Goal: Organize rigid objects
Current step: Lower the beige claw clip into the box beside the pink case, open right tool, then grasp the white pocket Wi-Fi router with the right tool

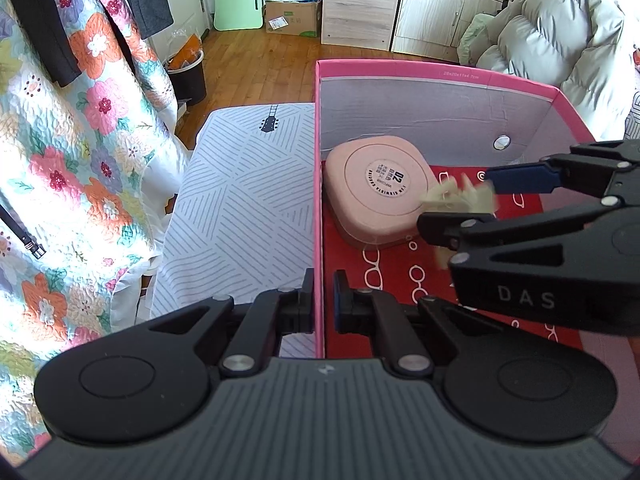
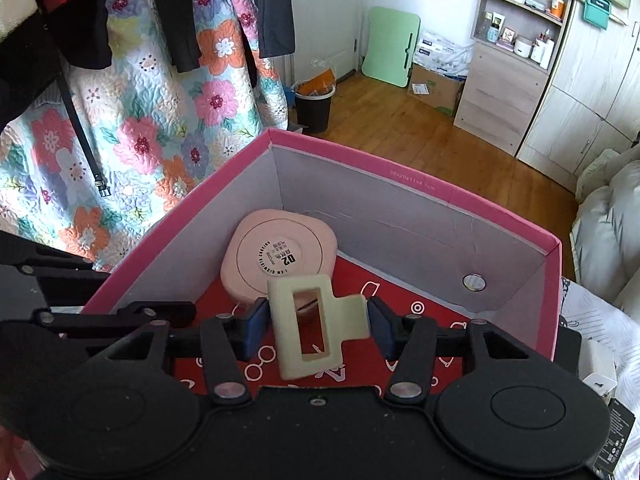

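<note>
A pink box with grey inner walls and a red patterned floor stands on the bed. A pink rounded case with a round label lies in its far left corner; it also shows in the right wrist view. My left gripper is shut on the box's left wall, one finger each side. My right gripper is shut on a pale cream hair claw clip and holds it above the box floor near the case. In the left wrist view the right gripper and blurred clip hover over the case's right edge.
A striped bedsheet lies left of the box. A floral quilt hangs further left. A black bin, cardboard boxes, a green board and wooden cabinets stand on the wood floor beyond. A grey duvet sits at right.
</note>
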### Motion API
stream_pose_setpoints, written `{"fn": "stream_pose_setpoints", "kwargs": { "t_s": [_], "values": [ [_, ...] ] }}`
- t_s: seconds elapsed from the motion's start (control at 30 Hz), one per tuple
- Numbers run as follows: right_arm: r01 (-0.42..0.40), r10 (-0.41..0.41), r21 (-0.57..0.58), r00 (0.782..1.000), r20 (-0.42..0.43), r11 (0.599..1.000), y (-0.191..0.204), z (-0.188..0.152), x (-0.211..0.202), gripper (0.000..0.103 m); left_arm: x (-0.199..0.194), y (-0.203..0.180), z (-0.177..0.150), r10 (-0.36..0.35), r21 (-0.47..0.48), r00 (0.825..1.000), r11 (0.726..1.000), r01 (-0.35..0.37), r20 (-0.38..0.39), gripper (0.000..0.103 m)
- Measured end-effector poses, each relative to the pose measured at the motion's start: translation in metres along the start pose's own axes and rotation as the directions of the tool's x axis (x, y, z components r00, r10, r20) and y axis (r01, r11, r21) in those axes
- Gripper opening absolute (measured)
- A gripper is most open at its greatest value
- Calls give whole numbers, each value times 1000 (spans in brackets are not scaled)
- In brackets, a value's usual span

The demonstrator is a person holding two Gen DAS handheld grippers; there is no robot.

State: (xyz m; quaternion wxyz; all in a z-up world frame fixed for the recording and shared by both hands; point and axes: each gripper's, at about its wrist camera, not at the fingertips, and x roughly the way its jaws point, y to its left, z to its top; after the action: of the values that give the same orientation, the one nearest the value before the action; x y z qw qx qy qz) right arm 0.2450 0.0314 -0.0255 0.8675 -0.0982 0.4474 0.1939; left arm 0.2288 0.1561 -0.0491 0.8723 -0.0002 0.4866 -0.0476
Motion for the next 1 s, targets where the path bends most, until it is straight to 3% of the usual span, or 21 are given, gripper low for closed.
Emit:
{"fn": "stream_pose_setpoints", "kwargs": {
  "t_s": [0.13, 0.63, 1.0],
  "values": [
    [11, -11, -9, 999, 46, 1000, 0, -1, -15, 79, 0, -1, 0, 2, 5, 1000, 1000, -2, 0, 5],
    [109, -107, 0, 977, 187, 994, -27, -32, -134, 83, 1, -1, 0, 0, 5, 1000, 1000, 0, 0, 5],
    [132, -139, 46, 965, 224, 990, -64, -84, -173, 85, 2, 2, 0, -10, -13, 1000, 1000, 10, -3, 5]
  ]
}}
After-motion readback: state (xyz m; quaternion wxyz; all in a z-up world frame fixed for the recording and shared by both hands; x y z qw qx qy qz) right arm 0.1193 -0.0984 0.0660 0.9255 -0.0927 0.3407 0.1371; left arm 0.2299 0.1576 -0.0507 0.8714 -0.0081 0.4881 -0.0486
